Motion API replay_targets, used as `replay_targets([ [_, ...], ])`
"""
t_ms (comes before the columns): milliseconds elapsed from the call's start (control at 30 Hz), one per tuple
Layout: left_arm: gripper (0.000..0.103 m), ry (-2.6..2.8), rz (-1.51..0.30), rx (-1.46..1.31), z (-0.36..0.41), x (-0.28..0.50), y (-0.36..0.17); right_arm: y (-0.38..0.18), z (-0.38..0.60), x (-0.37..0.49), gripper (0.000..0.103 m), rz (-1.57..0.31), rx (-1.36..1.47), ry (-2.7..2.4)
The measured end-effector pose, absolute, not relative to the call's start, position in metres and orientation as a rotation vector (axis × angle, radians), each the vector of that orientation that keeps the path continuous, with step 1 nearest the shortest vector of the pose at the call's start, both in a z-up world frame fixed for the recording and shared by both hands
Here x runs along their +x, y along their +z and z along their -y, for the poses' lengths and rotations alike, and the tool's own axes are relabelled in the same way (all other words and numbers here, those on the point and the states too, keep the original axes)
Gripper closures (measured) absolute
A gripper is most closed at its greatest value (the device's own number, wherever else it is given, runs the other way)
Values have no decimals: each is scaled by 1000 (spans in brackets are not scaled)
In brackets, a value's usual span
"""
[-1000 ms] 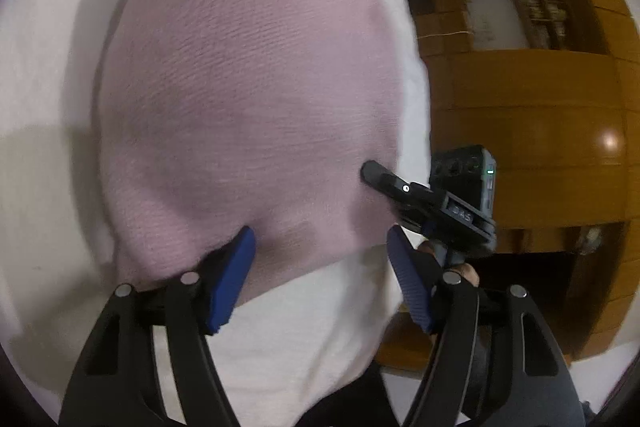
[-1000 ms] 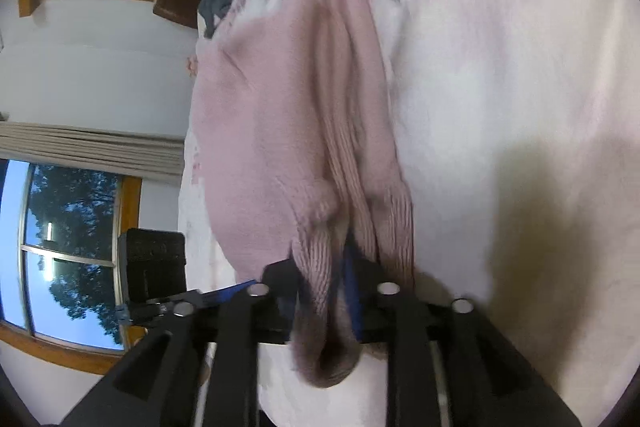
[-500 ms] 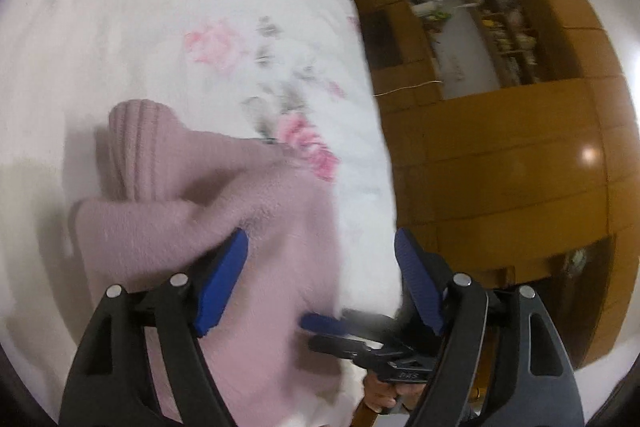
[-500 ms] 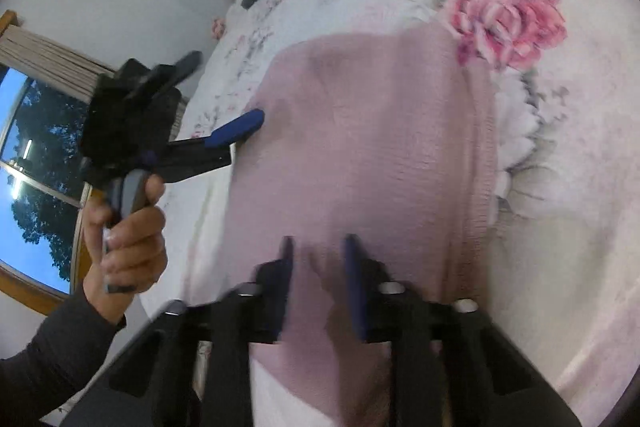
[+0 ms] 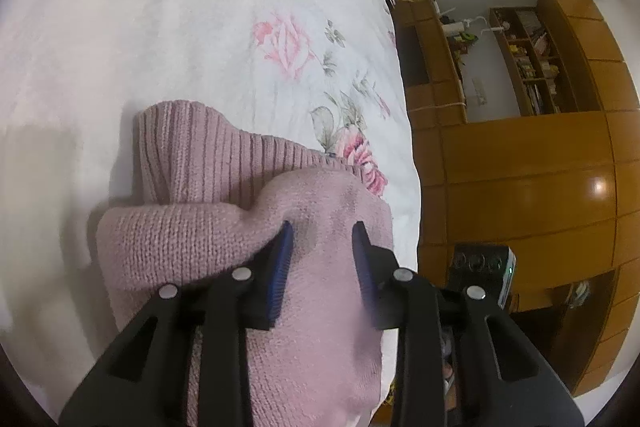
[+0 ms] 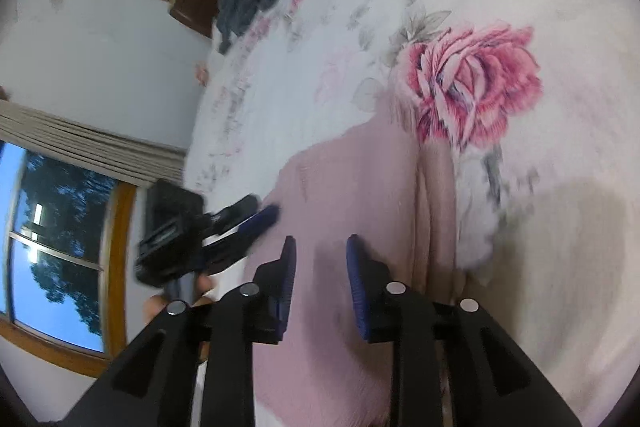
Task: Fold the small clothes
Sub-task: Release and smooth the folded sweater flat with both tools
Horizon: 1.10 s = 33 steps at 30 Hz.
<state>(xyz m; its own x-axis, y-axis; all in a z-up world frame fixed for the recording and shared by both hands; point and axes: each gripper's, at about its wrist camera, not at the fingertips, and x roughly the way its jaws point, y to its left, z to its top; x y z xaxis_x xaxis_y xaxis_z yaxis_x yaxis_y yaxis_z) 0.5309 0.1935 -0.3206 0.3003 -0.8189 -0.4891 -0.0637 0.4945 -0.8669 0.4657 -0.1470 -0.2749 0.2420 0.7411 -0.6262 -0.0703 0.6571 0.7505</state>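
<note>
One pink knit sweater [image 5: 248, 247], folded, ribbed cuff showing, on floral bedspread [image 5: 200, 27]

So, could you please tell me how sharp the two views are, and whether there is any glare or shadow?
Left wrist view: sharp, the knit of the sweater reads clearly; a glare spot on the wardrobe; fisheye bends its panels. Right wrist view: softer, the left gripper is motion-blurred, and a broad shadow lies on the bedspread.
</note>
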Motion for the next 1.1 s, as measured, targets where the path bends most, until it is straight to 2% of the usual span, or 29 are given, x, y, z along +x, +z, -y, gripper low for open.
replay_targets([
  [33,93,-600,-1175,-928,-194,531,-323,-281,144,476,101,-1226,619,582],
  [67,102,-575,-1188,-921,-194,531,-328,-288,142,490,103,-1238,572,541],
  [167,102,-585,-1214,-1001,-203,533,-332,-302,139,507,103,-1258,628,505],
  [200,90,-613,-1205,-1009,-207,530,-323,-297,140,508,103,-1252,623,493],
  [233,66,-638,-1195,-1002,-208,527,-315,-294,138,508,103,-1247,625,495],
  [300,43,-674,-1166,-914,-212,510,-288,-282,142,497,98,-1218,640,533],
  [333,37,-686,-1153,-880,-213,502,-279,-275,143,488,96,-1208,633,560],
  [433,33,-734,-1158,-837,-215,471,-270,-271,138,468,92,-1216,593,625],
  [533,35,-672,-1213,-794,-212,456,-292,-282,135,460,103,-1239,439,565],
  [667,35,-600,-1219,-815,-214,455,-296,-278,150,456,103,-1236,465,498],
  [700,34,-581,-1220,-817,-215,452,-291,-269,151,451,103,-1221,455,487],
  [733,33,-607,-1200,-805,-213,446,-279,-258,151,443,99,-1209,480,511],
  [833,31,-681,-1176,-749,-207,421,-260,-239,136,417,97,-1202,431,621],
  [900,30,-629,-1213,-660,-200,414,-268,-251,123,406,97,-1247,339,628],
  [933,31,-590,-1243,-623,-197,415,-280,-262,118,409,103,-1268,313,605],
  [1033,31,-565,-1257,-685,-199,419,-298,-285,129,412,103,-1285,332,571],
  [1100,25,-552,-1258,-653,-193,418,-292,-281,138,409,103,-1281,365,544],
])
